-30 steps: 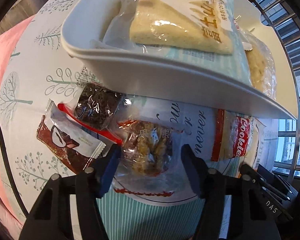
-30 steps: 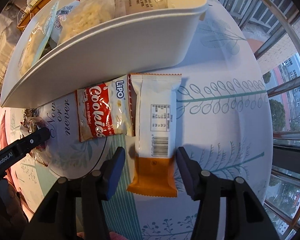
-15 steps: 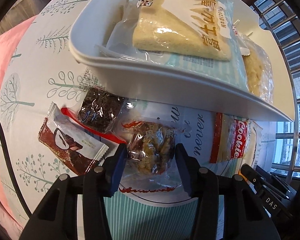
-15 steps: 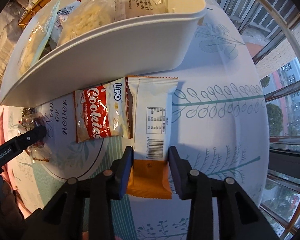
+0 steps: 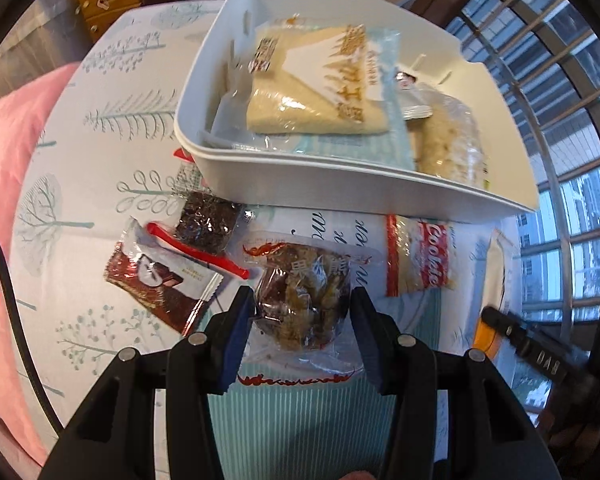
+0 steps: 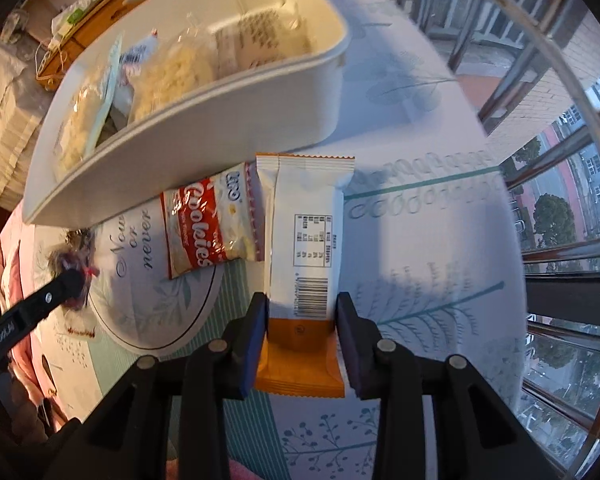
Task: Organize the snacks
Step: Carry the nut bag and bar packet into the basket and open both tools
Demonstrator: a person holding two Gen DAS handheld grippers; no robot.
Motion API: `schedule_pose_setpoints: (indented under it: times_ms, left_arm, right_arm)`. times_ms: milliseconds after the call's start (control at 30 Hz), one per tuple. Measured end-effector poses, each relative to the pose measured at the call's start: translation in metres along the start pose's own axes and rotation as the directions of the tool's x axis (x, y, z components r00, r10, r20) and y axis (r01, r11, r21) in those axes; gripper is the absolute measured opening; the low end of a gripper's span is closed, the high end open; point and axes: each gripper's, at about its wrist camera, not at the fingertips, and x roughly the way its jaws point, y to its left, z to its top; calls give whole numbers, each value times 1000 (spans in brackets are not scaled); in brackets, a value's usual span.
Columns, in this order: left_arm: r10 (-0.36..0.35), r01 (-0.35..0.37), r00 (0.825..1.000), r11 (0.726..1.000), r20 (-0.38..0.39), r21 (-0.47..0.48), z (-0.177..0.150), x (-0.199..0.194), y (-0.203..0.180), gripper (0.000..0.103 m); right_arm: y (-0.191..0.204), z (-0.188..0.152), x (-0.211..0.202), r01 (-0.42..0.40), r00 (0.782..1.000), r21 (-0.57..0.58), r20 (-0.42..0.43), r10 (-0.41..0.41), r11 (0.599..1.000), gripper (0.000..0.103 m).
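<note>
The left gripper (image 5: 302, 312) is closed on the nut snack (image 5: 302, 306), a clear packet of brown clusters: its blue pads (image 5: 236, 336) press the packet's two sides, with the bulk of the snack between them and the packet's red-trimmed end lying back under the fingers. The right gripper (image 6: 302, 320) is clamped on the bar (image 6: 305, 240), a white wrapper with an orange end; the fingers meet it at the barcode, the orange end sits back between them and the white length runs forward toward the bin (image 6: 204, 120). Whether either packet is clear of the tablecloth (image 6: 420, 220) cannot be told. The white bin stands toward the far edge of the cloth and holds a cake wedge (image 5: 320, 92) and a pale puffed snack (image 5: 448, 140). Just in front of the bin's near wall lie a cookie bag (image 6: 208, 224), touching the bar's left side, a dark brownie (image 5: 208, 220) and a chocolate packet (image 5: 156, 280).
</note>
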Motion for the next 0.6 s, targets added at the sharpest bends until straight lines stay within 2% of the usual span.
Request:
schedule_pose_setpoints:
  times_ms: [200,300,600]
  left_arm:
    - [-25,24,1000,998,10,61,1,-32,-3,48]
    - [-31,26,999,994,45,108,3,-50,-12,48]
    - [-51,26,992,976,113,216,32,-99,-41,48]
  right_arm:
    - [-23,-5,-29,-11,999,92,49,6,996,35]
    - [-27,-4,-38,-14,997,111,81,5,994,35]
    - [-28,38,-76,-16,980,57,200,5,998,35]
